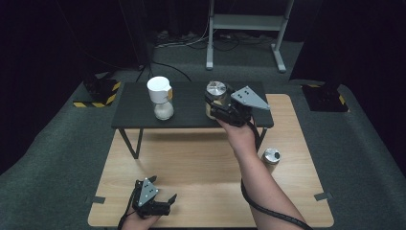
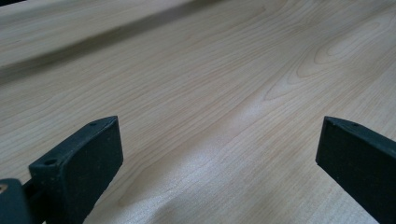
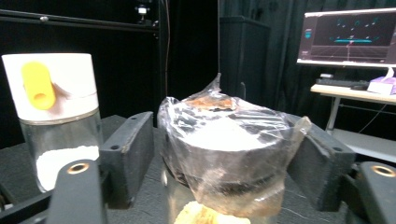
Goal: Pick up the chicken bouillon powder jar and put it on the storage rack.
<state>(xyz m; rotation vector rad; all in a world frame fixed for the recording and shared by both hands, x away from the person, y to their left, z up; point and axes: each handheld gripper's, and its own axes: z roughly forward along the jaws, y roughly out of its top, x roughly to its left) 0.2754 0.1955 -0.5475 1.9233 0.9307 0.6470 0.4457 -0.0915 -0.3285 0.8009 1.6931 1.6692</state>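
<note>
On the black shelf (image 1: 143, 120), the right gripper (image 1: 221, 109) brackets a plastic-wrapped jar (image 3: 224, 154), jaws at its sides, probably to lift it. The left gripper (image 1: 165, 203) rests open on the table (image 1: 201, 167), idle.

The left hand-held gripper (image 2: 219, 158) shows its two black jaws rising from the lower left and lower right corners, spread wide apart over the bare pale wooden worktop (image 2: 210, 79).
</note>
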